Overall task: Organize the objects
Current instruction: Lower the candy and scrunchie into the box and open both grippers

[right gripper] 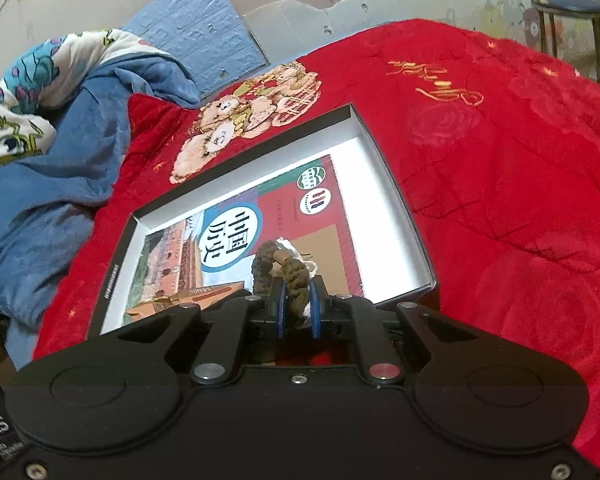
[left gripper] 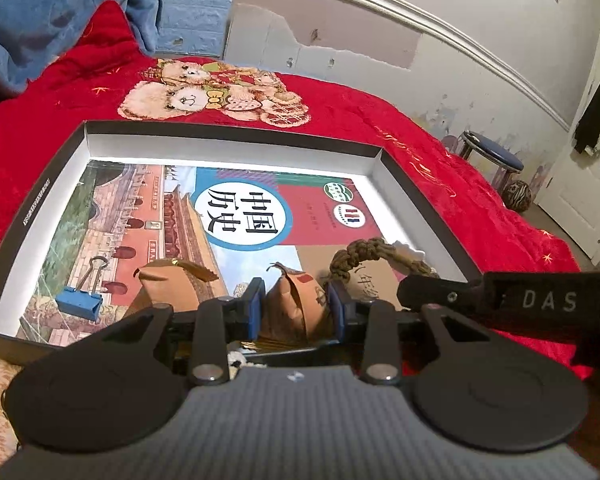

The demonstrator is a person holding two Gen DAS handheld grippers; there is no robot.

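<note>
Here, left gripper (left gripper: 296, 306) fingers pinch a brown paper pouch (left gripper: 290, 308) over the box (left gripper: 228, 136) near edge; right gripper (right gripper: 296, 306) fingers clamp a braided cord loop (right gripper: 288, 268) above the textbook (right gripper: 236, 240) inside the box on the bed.

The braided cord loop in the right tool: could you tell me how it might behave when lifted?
The braided cord loop would probably flop and droop, being soft woven cord. It looks light. The right tool pinches one strand, so it may swing.
</note>
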